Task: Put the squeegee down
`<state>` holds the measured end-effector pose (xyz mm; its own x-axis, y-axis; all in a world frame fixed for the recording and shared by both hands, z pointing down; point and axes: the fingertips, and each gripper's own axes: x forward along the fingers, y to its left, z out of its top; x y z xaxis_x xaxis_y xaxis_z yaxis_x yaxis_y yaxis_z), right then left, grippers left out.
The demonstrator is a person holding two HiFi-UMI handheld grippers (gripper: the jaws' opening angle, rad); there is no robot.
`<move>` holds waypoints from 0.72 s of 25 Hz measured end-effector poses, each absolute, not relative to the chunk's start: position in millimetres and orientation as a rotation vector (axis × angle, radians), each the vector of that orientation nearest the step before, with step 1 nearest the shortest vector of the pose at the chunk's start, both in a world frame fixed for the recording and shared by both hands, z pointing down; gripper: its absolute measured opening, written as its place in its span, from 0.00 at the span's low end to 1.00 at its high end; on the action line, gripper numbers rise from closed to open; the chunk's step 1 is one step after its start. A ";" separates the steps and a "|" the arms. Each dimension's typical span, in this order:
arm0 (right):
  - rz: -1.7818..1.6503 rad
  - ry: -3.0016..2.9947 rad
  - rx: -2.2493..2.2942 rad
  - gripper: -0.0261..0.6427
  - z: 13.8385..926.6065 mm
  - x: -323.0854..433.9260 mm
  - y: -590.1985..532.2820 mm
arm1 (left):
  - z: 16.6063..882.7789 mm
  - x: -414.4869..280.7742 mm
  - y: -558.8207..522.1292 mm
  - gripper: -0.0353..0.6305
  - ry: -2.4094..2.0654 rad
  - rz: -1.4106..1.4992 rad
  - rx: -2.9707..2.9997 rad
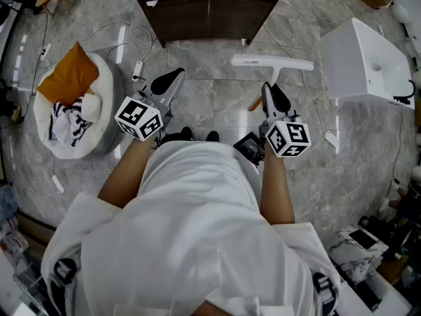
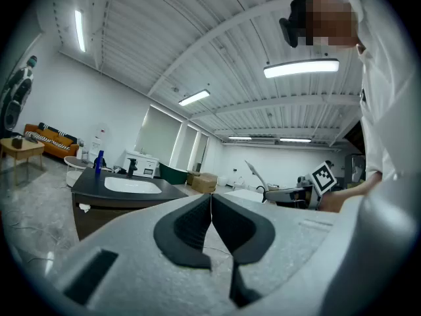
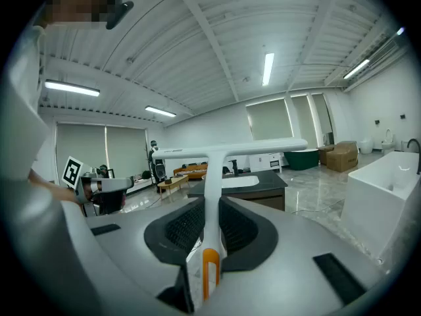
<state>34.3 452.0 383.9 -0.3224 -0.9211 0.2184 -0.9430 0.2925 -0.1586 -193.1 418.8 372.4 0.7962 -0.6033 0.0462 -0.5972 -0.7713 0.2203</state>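
Note:
A white squeegee point(image 1: 272, 63) with a T-shaped head and an orange-tipped handle sticks out in front of me above the grey marble floor. My right gripper point(image 1: 272, 92) is shut on its handle. In the right gripper view the squeegee point(image 3: 212, 170) rises between the black pads, its blade bar level above them. To the left of it my left gripper point(image 1: 172, 79) is held up, shut and with nothing in it. In the left gripper view the left gripper point(image 2: 211, 222) has its pads pressed together.
A dark vanity cabinet point(image 1: 208, 6) stands just ahead. A white bathtub point(image 1: 367, 61) is at the right, a round pet bed point(image 1: 72, 107) with an orange cushion at the left. Cables trail over the floor. Clutter lies at the lower right.

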 end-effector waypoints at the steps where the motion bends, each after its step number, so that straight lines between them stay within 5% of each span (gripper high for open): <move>1: 0.398 -2.461 1.776 0.14 383.8 34.3 453.1 | 373.5 -192.4 420.0 0.08 -0.933 -0.039 2.758; 18: 0.411 -2.504 1.738 0.14 389.1 61.8 463.0 | 385.4 -168.5 438.6 0.08 -0.913 -0.009 2.714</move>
<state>61.8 463.0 389.1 -0.3597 -0.9104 0.2047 -0.9281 0.3262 -0.1797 -168.5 438.6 385.4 0.8007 -0.5935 0.0814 -0.5917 -0.7622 0.2625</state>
